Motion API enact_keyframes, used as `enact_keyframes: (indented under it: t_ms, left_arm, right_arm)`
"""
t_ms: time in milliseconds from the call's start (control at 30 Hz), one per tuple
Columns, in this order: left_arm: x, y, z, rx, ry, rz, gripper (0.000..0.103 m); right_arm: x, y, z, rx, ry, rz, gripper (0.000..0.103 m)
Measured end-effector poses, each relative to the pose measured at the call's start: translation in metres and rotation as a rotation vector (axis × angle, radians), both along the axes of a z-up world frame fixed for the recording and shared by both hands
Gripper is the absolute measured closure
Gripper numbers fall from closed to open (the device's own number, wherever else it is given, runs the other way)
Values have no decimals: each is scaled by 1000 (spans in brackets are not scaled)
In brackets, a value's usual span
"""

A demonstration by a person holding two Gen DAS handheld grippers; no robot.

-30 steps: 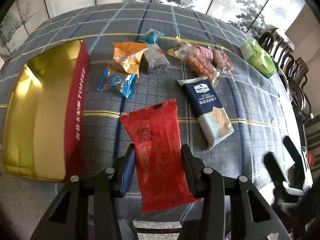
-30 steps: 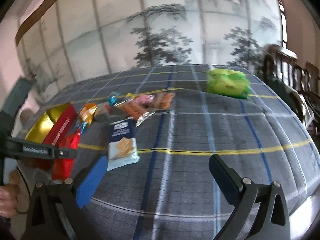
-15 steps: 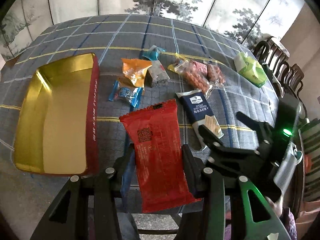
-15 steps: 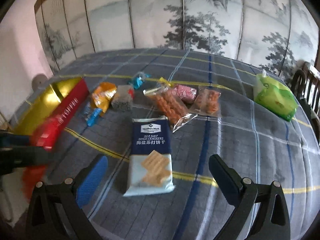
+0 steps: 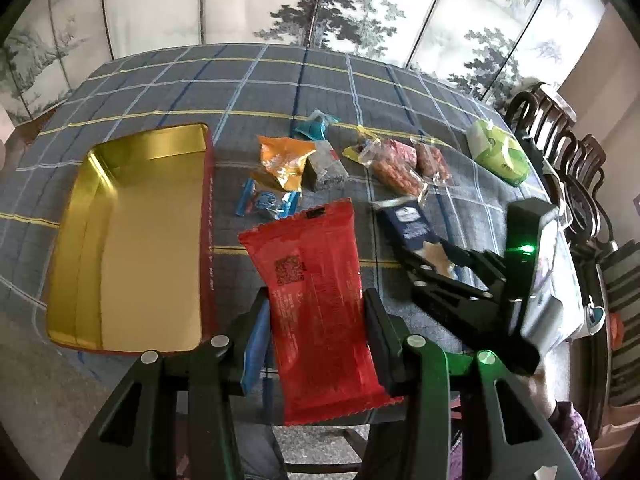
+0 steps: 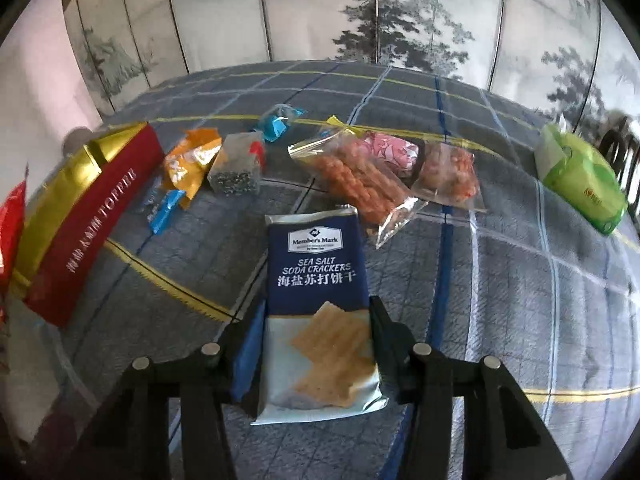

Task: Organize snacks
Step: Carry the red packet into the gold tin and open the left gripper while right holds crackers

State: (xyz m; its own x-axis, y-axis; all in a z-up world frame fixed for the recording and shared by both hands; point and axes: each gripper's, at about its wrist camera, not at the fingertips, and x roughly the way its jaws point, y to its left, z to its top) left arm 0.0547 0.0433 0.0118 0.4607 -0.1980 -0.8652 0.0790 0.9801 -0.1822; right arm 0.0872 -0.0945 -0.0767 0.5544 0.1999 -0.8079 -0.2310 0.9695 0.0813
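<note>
My left gripper point(image 5: 316, 320) is shut on a red snack packet point(image 5: 316, 280) and holds it up over the near edge of the table. An open gold tin with red sides point(image 5: 148, 240) lies to its left on the checked cloth. My right gripper point(image 6: 316, 320) is closing on a navy pack of sea salt soda crackers point(image 6: 318, 280) that lies flat. Its pads meet both long edges of the pack's lower half. In the left wrist view the right gripper point(image 5: 436, 260) sits low on the cracker pack point(image 5: 410, 224), to the right of the red packet.
Beyond lie an orange packet point(image 5: 286, 160), blue-wrapped sweets point(image 5: 266, 202), a grey packet point(image 5: 326, 164), a teal packet point(image 5: 314, 126) and clear bags of reddish snacks point(image 6: 360, 184). A green pack point(image 6: 580, 184) sits far right. Dark wooden chairs point(image 5: 568, 148) line the table's right side.
My right gripper swung in from the right, came down over the cracker pack and narrowed from wide open onto it. My left gripper rose a little with the red packet.
</note>
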Motion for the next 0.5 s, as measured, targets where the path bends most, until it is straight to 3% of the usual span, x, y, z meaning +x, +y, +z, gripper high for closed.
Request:
enact_keyframes:
  t_ms: [233,500]
  left_arm:
    - [-1,21,10,-7,-23,33,62]
    - [3,48,11,9,-26,80,62]
  right_arm:
    - [-28,-37,11,120,-27,-78,53]
    - [-46,-53,18,119,-50,-151,53]
